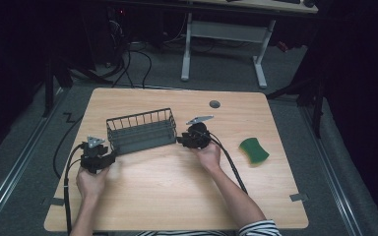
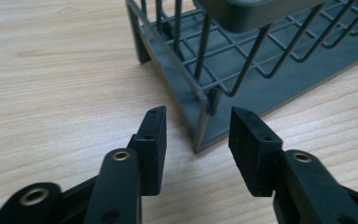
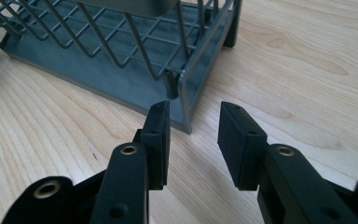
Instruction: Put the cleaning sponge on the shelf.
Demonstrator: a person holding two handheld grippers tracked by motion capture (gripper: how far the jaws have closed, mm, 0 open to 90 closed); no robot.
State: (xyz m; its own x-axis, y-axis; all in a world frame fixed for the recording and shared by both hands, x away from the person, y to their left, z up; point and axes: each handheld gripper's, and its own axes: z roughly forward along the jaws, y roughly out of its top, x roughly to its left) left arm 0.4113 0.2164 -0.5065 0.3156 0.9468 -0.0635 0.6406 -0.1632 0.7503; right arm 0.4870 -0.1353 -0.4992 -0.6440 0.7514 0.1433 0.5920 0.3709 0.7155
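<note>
Grain runs pale and smooth across the wooden bench, a rounded slab with a small grey round cap near its far edge. At the left we hold the left tool, matte black with blocky rubbery pads; its jaws stand apart, astride the near left corner post of the rack without pressing on it. We see the dish rack at the middle of the bench, left of centre: a dark grey oblong basket of thin wire bars bent into V-shaped loops over a flat grid floor with a solid plastic rim. The right tool sits at the rack's right end, its jaws likewise parted around the corner post, pads clear of it. Farther right, well apart from the rack, lies a green sponge, wavy-edged and soft-looking. Black cables trail from both tools toward us. Nothing stands between the tools and the rack.
</note>
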